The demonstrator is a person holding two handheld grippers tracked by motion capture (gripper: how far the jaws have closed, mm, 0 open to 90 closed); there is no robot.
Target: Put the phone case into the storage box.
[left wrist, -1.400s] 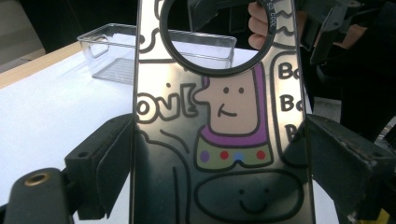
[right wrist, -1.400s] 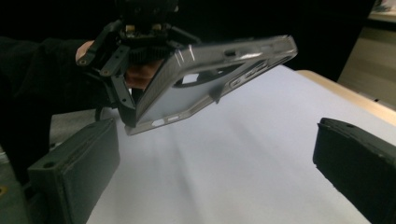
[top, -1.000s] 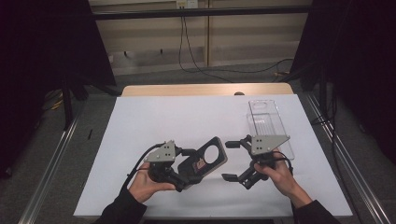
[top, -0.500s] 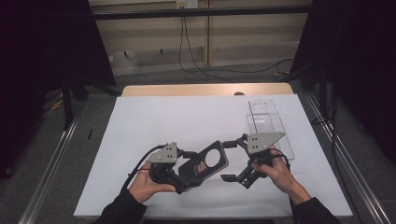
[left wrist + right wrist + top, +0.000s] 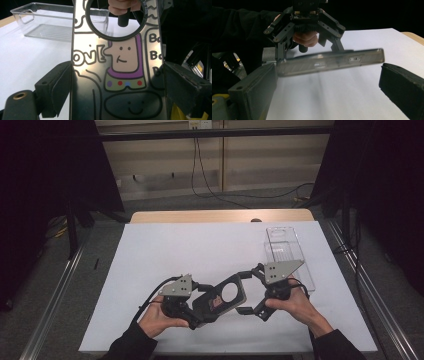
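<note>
Nearest, the left gripper clamped a shiny cartoon-printed door hanger by its long edges, above the white table. The right gripper stood with jaws wide apart astride the hanger's ringed end, gripping nothing. Beyond sat a clear plastic bin; farther off, grey floor with a trailing cable and dark curtains.

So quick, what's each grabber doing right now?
Left gripper: shut on the cartoon phone case.
Right gripper: open, its jaws either side of the case's end, not clamping it.
</note>
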